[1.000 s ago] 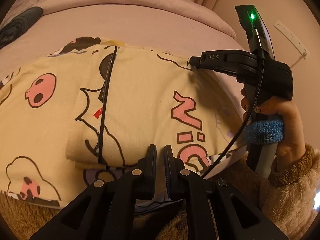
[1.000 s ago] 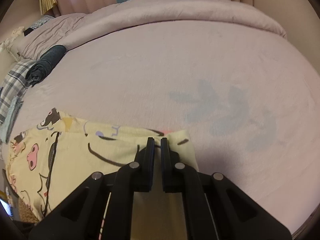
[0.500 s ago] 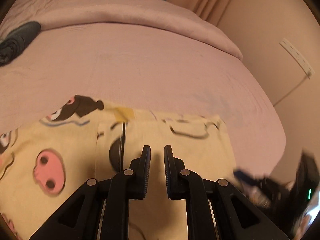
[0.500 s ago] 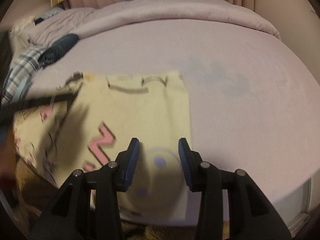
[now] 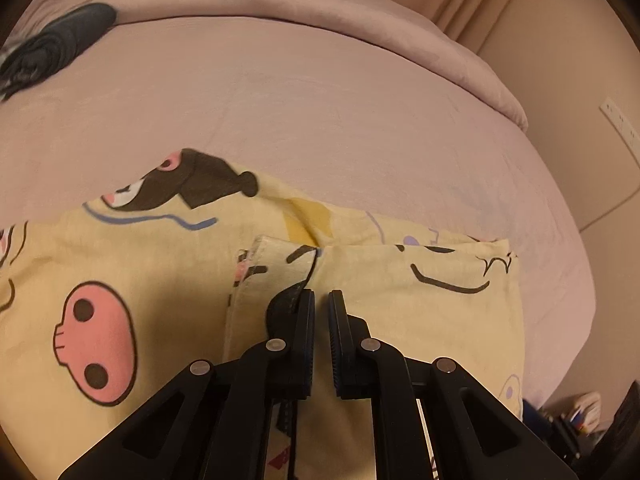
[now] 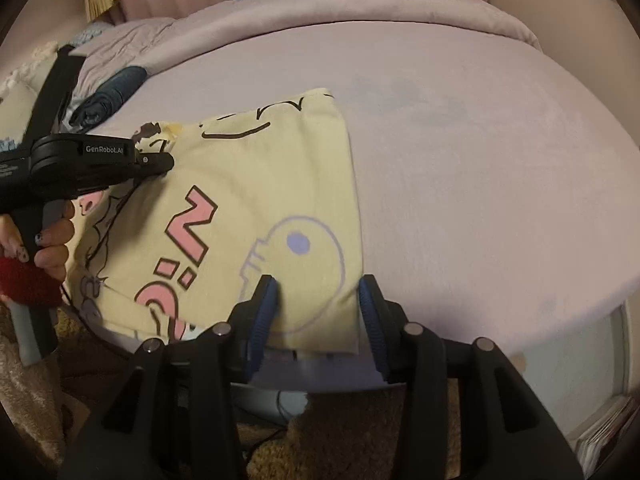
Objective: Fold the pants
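Yellow cartoon-print pants [image 5: 420, 312] lie folded on the pink bed [image 5: 320, 100], near its front edge. My left gripper [image 5: 321, 296] hovers over the dark seam of the folded top layer, jaws almost together with nothing seen between them. In the right wrist view the pants [image 6: 260, 184] spread flat, and the left gripper [image 6: 162, 162], held by a hand [image 6: 52, 240], sits low over their left part. My right gripper [image 6: 318, 284] is at the pants' near right corner; its jaws are opening, and the cloth lies under them without being pinched.
A dark rolled garment [image 6: 108, 96] lies at the bed's far left, also seen from the left wrist [image 5: 60, 48]. A folded duvet [image 6: 360, 4] runs along the far side. A white power strip [image 5: 620, 124] hangs on the right wall. Fuzzy brown fabric [image 6: 340, 440] lies below the bed edge.
My right gripper let go of the pants' far edge, opened, and drew back to the near right corner. My left gripper moved forward from the near edge over the folded layer.
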Tool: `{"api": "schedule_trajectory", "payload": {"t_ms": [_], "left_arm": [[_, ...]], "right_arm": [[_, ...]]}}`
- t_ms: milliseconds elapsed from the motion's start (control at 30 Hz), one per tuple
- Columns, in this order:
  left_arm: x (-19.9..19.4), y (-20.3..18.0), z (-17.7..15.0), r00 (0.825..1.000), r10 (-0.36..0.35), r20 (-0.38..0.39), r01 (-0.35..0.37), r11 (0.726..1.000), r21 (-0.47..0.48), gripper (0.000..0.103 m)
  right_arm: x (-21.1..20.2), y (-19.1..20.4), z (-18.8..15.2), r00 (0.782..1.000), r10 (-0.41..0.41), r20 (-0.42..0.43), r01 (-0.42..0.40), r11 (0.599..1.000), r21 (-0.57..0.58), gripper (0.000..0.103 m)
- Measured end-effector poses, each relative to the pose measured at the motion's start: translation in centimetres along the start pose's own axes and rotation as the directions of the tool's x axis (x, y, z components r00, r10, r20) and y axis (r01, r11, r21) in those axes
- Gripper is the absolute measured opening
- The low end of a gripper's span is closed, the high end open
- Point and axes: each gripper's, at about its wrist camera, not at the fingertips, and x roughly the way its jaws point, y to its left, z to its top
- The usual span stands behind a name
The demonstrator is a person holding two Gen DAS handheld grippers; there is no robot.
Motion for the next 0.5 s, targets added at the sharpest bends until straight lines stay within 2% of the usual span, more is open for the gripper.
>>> {"api": "schedule_trajectory", "payload": {"t_ms": [233,300,367,433,467,500], "left_arm": [[-2.9,1.6,-0.8,0.999,-0.051,-0.012,0.05,0.998,-0.036,0.01],[-4.9,2.4,-1.2,1.0,0.008,0.018,-0.007,0.999,-0.033,0.01],[-7.2,3.5,-1.6,0.997,0.032,0.066,-0.029,0.999,-0.034,0.01],[-9.6,5.3,-2.1,0.993,0.041,0.109,-0.034,0.997,-0.065,0.026],[-10.6,6.4,-2.4,0.991,0.046,0.125,-0.035,0.996,-0.088,0.045],[-11.5,7.4,-2.8,0.988,0.058,0.141,-0.042,0.993,-0.109,0.056]], "right_arm": [[-1.1,0.5,-1.4,0.999,-0.024,-0.037,0.023,1.0,-0.017,0.042],[-1.7,0.6,-1.6,0.998,-0.043,-0.045,0.041,0.999,-0.027,0.042],[-2.5,0.7,-1.5,0.998,-0.053,-0.028,0.052,0.998,-0.033,0.042],[-3.5,1.1,-1.0,0.999,-0.053,0.008,0.053,0.998,-0.038,0.044],[-3.8,1.5,-0.6,0.998,-0.05,0.027,0.052,0.998,-0.044,0.048],[-4.0,1.9,-0.2,0.998,-0.046,0.042,0.048,0.998,-0.051,0.052]]}}
